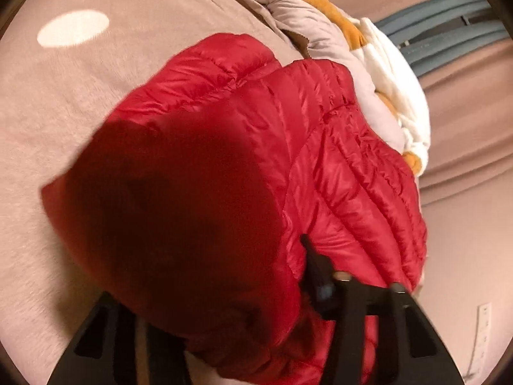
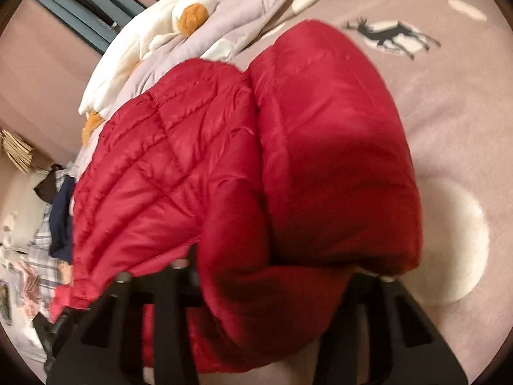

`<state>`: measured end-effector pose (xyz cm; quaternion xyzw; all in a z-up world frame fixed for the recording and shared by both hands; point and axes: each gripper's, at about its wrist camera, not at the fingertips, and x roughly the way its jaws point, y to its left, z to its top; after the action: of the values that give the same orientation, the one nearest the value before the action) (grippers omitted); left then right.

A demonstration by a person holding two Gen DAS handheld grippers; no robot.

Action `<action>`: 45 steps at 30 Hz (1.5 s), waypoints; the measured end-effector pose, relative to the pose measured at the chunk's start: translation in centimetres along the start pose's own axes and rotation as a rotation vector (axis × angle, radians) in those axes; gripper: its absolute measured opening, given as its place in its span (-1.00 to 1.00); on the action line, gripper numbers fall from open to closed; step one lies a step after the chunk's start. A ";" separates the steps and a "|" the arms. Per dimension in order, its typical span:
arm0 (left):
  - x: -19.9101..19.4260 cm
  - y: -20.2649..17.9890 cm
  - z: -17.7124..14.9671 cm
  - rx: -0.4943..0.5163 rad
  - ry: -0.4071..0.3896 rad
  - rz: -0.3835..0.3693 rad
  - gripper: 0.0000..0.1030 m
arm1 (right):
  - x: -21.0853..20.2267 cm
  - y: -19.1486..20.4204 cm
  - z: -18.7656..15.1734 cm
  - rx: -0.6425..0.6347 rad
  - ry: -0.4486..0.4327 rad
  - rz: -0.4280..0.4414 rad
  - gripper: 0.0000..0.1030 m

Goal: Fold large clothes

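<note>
A red quilted puffer jacket (image 1: 320,147) lies bunched on a pink bedspread (image 1: 80,102) and fills the middle of both views. In the left wrist view a thick fold of it bulges between the black fingers (image 1: 315,269) of my left gripper (image 1: 208,288), which is shut on it; the fabric hides the left finger's tip. In the right wrist view the red jacket (image 2: 198,160) is likewise wedged between the black fingers (image 2: 190,272) of my right gripper (image 2: 275,272), which is shut on a puffy roll of it.
A white plush duck (image 2: 154,32) with an orange beak rests on a lilac quilt (image 2: 253,9) behind the jacket. Loose clothes (image 2: 48,240) are heaped at the left. The bedspread (image 2: 449,122) carries a deer print (image 2: 388,35). Grey-blue rails (image 1: 449,22) run behind.
</note>
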<state>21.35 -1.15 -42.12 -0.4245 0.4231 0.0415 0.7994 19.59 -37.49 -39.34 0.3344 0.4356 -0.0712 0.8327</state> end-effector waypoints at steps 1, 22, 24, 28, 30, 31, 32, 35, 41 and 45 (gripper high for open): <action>-0.9 0.0 0.0 -0.016 -0.010 -0.001 -0.33 | -0.2 0.5 -0.2 -0.038 0.005 -0.009 -0.40; -7.9 -12.7 -1.7 0.546 -0.246 -0.010 -0.63 | 0.3 2.2 -0.9 -0.142 0.172 0.002 -0.39; -8.4 -14.9 -2.2 0.616 -0.222 -0.099 -0.58 | 0.1 2.0 -0.8 -0.140 0.178 0.003 -0.32; -7.6 -16.9 -2.4 0.647 -0.111 -0.259 -0.52 | 0.0 0.8 0.4 -0.077 0.230 0.025 0.06; -7.2 -17.6 -2.5 0.668 -0.087 -0.267 -0.53 | -0.4 0.1 1.1 -0.052 0.250 0.019 0.16; -7.1 -18.1 -2.7 0.690 -0.091 -0.257 -0.53 | -1.0 -0.1 1.5 -0.061 0.242 -0.017 0.28; -6.9 -18.7 -3.0 0.714 -0.094 -0.243 -0.52 | -1.5 -0.2 1.8 -0.077 0.230 -0.048 0.36; -6.4 -19.5 -3.8 0.744 -0.073 -0.236 -0.52 | -3.4 0.2 2.7 -0.167 0.155 -0.172 0.61; -5.8 -20.3 -5.7 0.805 -0.041 -0.204 -0.44 | -6.8 1.1 4.9 -0.248 0.076 -0.229 0.67; -5.1 -21.1 -6.4 0.829 -0.021 -0.195 -0.41 | -9.2 1.9 5.4 -0.291 0.011 -0.273 0.73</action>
<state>22.93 -17.66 -26.75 -0.1046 0.3536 -0.2039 0.9069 18.44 -40.93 -29.13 0.1486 0.4871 -0.1179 0.8525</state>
